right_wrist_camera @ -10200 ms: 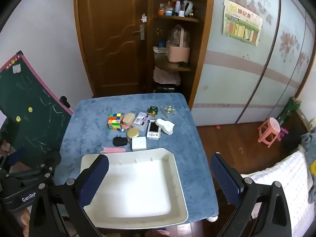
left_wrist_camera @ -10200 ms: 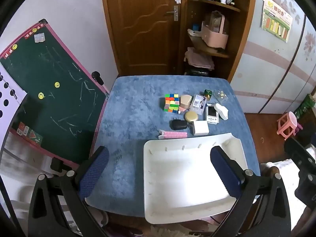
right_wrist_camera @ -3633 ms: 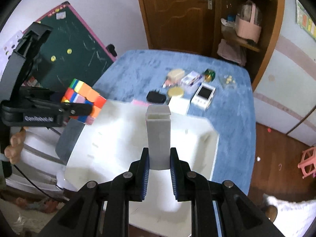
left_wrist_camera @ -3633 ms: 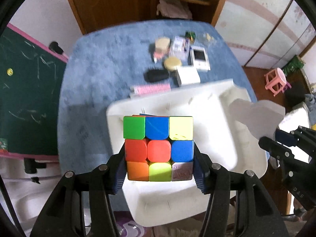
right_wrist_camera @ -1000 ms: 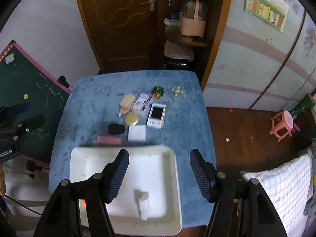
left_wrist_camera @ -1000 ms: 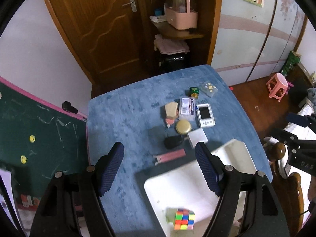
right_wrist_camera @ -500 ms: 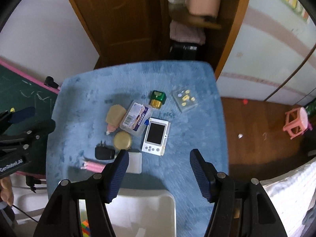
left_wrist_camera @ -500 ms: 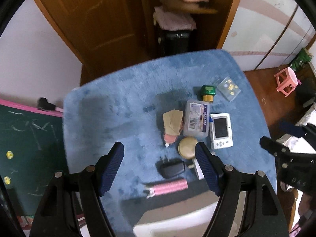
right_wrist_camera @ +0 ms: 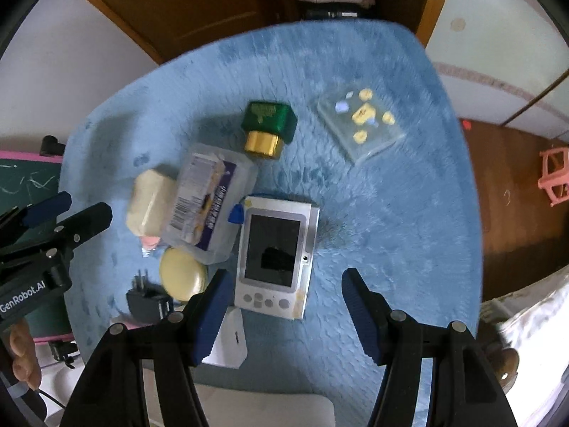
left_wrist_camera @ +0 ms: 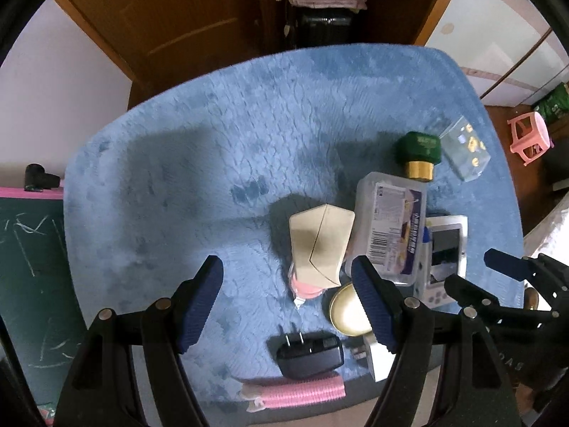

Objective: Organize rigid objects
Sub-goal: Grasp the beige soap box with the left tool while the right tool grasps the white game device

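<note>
With both grippers spread empty, we centre the left gripper (left_wrist_camera: 288, 302) over the beige case (left_wrist_camera: 320, 242), the right gripper (right_wrist_camera: 284, 306) over the handheld console (right_wrist_camera: 275, 256).

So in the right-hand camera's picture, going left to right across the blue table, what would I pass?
Beige soap-like block → clear plastic box with barcode label → white handheld gadget with a dark screen → clear square case with yellow bits.

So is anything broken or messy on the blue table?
Nothing looks broken or spilled. The things are just bunched up: the clear plastic box lies tilted, leaning on the beige case and touching the white handheld game. The green bottle lies on its side.
</note>
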### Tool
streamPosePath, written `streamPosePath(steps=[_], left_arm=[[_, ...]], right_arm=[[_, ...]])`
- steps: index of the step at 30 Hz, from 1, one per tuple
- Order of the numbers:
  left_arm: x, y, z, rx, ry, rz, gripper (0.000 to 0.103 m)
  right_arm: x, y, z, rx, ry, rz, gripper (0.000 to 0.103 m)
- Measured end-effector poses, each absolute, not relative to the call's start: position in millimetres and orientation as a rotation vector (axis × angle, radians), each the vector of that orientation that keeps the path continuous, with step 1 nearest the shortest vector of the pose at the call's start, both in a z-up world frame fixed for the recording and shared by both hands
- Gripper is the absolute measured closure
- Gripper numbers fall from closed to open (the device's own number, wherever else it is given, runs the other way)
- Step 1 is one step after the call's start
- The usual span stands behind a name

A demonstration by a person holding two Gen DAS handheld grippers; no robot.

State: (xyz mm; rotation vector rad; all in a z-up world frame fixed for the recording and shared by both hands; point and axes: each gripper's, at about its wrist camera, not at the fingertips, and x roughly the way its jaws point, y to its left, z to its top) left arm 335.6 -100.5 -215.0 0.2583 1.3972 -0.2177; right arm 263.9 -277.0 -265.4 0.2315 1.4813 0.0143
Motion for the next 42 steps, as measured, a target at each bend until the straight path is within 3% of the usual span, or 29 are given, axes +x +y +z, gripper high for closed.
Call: streamPosePath(steps=[21,25,29,42], left_arm=[[359.5,-106.2,-250.9,0.185,1.446,-0.209,0.026],[363.7,-102.8,-258.8,0.137,1.469,-0.218,0.034],[364.7,-100.0,-268.8,0.074,1.491,-0.239,0.053],[341.1,-91.2,-235.7,0.095,1.391,-0.190,0.054]], right_arm=[[271.5,-260.9,-307.7,0.238,1.535,0.007,0.038],[273.8,-257.4,-313.8,0.237,1.535,0.000,0.038],[274.4,-252.2,-316.5,0.232,1.533,-0.003,0.041],[261.7,-265.3,-302.0,0.242,1.515,-0.006,0.043]])
